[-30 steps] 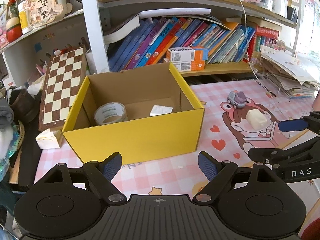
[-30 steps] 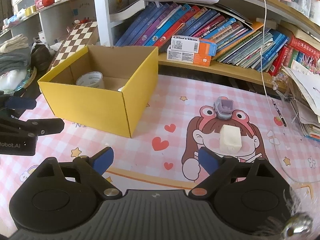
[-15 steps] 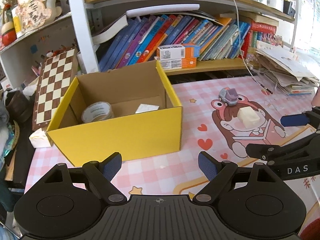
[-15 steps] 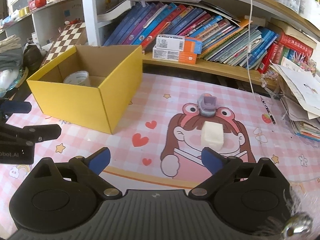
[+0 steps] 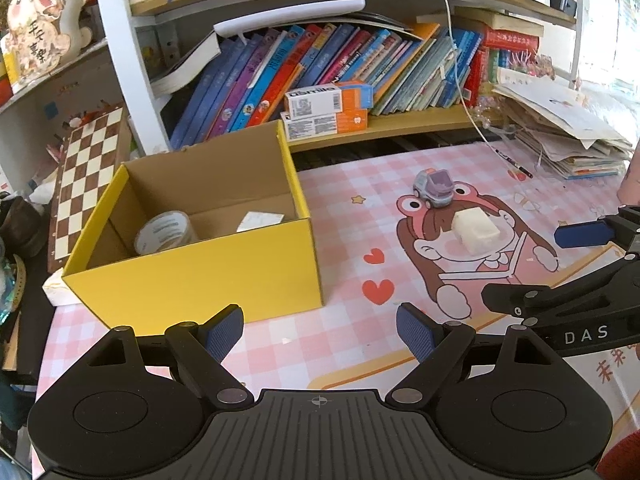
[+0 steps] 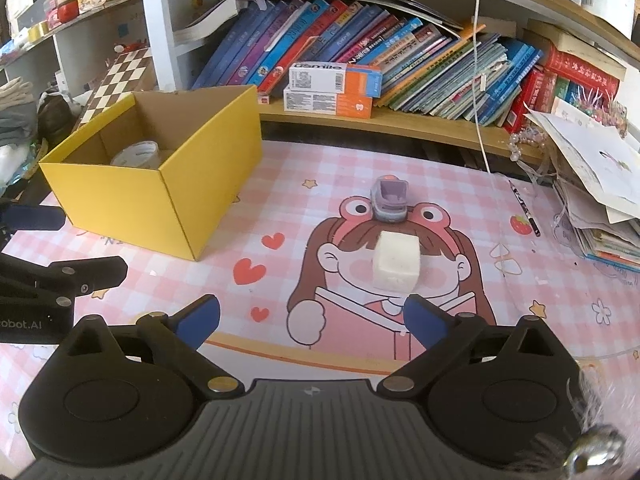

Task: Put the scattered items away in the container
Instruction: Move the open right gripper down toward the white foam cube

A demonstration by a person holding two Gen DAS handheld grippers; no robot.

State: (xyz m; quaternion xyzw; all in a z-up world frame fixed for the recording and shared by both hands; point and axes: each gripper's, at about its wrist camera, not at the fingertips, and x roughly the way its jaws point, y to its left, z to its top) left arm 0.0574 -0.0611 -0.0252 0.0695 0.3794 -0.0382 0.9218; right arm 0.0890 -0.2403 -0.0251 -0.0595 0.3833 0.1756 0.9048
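Pink mat point(image 6: 460, 200) carries white block point(image 6: 397, 263) and toy car point(image 6: 389, 199); left tool point(image 5: 320, 334) and right tool point(image 6: 312, 322) — both spread, empty.

Yellow box point(image 5: 208, 280) — tape roll point(image 5: 165, 233) inside

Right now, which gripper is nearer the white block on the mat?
Right. The right gripper sits just short of the white block, open, its right finger nearly under it. The left gripper is by the yellow box, with the block off to its right.
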